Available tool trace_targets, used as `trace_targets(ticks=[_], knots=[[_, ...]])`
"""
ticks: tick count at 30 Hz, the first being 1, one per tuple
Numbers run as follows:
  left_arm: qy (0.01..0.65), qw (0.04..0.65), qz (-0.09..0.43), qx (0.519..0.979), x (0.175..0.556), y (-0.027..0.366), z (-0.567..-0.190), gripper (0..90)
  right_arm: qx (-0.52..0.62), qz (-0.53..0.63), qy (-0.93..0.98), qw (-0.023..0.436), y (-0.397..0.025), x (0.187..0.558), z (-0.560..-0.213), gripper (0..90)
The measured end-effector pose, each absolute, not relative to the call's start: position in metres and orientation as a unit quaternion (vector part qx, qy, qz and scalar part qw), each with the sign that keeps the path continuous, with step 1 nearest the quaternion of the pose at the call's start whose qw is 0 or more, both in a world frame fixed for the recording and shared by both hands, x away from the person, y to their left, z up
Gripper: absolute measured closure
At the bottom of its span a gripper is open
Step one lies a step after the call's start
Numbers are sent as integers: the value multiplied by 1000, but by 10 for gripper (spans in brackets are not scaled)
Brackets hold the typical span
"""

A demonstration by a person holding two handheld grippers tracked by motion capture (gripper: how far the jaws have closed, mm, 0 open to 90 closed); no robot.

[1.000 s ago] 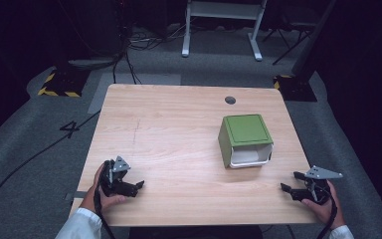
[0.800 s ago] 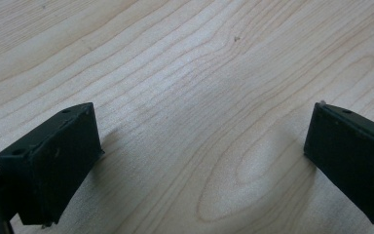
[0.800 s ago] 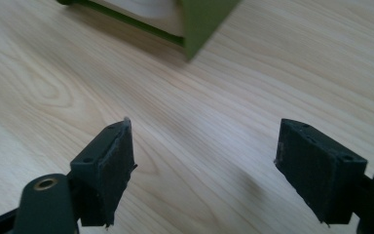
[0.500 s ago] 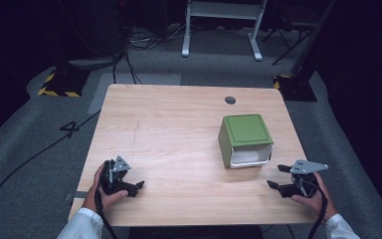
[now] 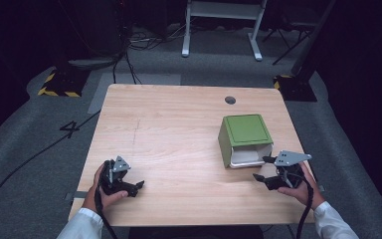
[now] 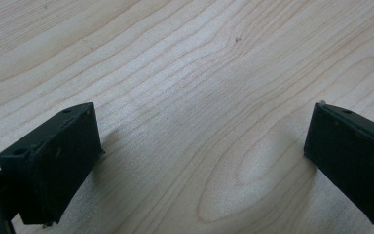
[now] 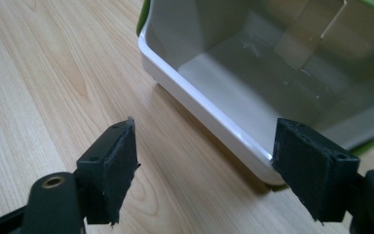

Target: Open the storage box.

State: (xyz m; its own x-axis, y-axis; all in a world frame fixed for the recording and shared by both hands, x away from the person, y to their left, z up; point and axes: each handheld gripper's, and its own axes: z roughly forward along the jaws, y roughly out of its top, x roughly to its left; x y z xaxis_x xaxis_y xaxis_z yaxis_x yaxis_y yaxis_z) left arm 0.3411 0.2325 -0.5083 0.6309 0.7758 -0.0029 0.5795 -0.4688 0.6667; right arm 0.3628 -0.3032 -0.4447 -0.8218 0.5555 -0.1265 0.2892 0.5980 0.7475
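The right gripper [image 5: 262,168] sits at the table's near right edge with its jaws spread wide and nothing between them, just short of the box [image 5: 244,140]. In the right gripper view, one jaw stands in front of the white rim [image 7: 209,122], and the far part of the box is cut off by the frame. The box lies on its side, green outside, white inside; it looks empty, though its depth is dim. The left gripper [image 5: 135,184], near the table's [image 5: 169,124] left front, is also open over bare wood. Two grippers, one box.
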Motion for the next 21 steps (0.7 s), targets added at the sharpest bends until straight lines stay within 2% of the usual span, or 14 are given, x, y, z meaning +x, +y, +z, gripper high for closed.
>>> trace_targets(ticks=[10, 14, 21], knots=[[402, 322, 152, 843, 341, 232, -508, 4, 217, 378, 883, 172, -280, 366, -440, 258], [402, 323, 152, 843, 341, 233, -508, 4, 209, 369, 890, 171, -267, 372, -443, 300], [402, 323, 153, 843, 341, 233, -508, 4, 212, 368, 891, 162, -259, 381, -447, 308]])
